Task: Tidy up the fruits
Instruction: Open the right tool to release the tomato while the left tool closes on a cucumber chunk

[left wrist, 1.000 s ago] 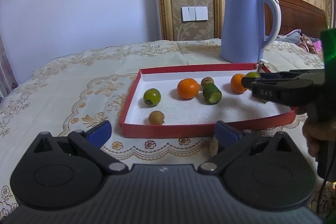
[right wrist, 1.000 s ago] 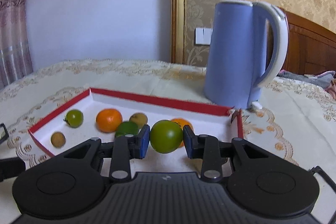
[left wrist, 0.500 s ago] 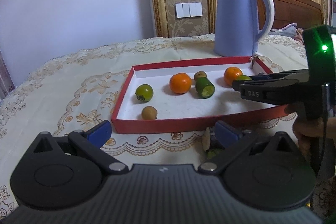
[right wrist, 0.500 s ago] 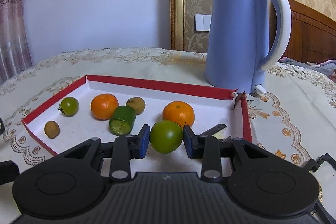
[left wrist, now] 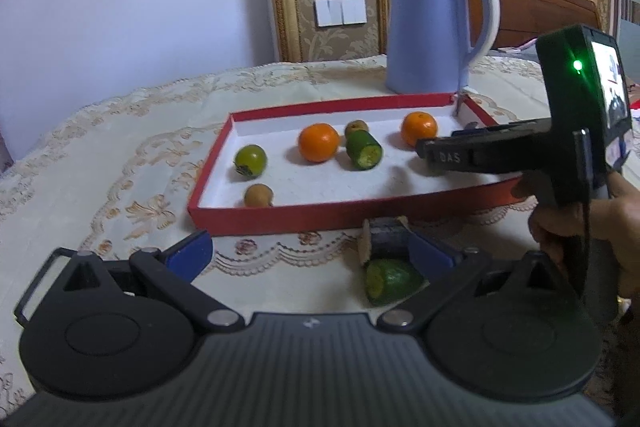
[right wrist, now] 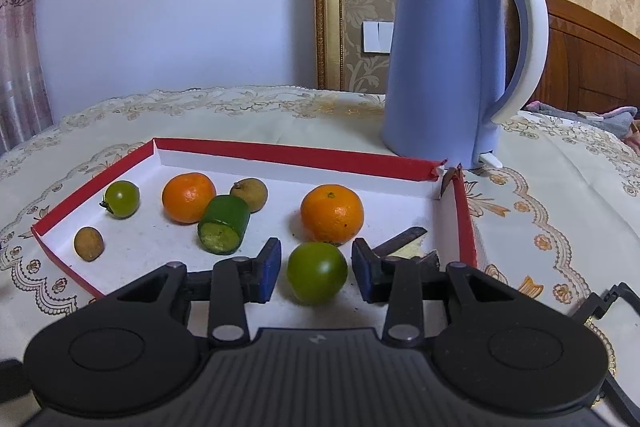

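green tomato (right wrist: pixel 317 278) | now freed in tray (right wrist: pixel 466 223) | right gripper (right wrist: pixel 316 269) fingers just opened

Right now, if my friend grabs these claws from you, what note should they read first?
Right claw: its jaws have just been opening; green tomato sits between them in the red tray, pads clear of it.
Left claw: open, holding nothing, low over the tablecloth.
Done: two oranges, two tomatoes, two small brown fruits and a cucumber piece are in the tray.
Left: cucumber pieces outside, before the tray's front wall.

Black hand-held gripper (right wrist: pixel 315 273), blue pads (right wrist: pixel 269 269) (silver pivot screws).
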